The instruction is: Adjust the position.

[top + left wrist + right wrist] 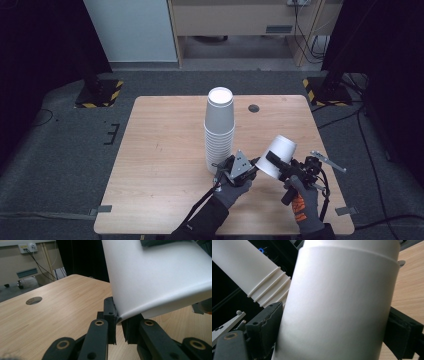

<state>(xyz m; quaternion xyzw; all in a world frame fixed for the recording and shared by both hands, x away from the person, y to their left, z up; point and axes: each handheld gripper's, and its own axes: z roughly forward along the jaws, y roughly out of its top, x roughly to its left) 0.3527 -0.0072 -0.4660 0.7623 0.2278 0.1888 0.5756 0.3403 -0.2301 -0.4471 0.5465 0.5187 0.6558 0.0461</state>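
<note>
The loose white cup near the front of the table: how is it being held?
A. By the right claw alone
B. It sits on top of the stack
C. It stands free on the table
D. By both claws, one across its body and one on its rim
D: the right claw clamps across the cup, while the left claw pinches its rim.

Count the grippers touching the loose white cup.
2. The right gripper clamps the tilted cup across its body; the left gripper pinches its rim. The cup stack stands untouched beside them on the table.
</note>
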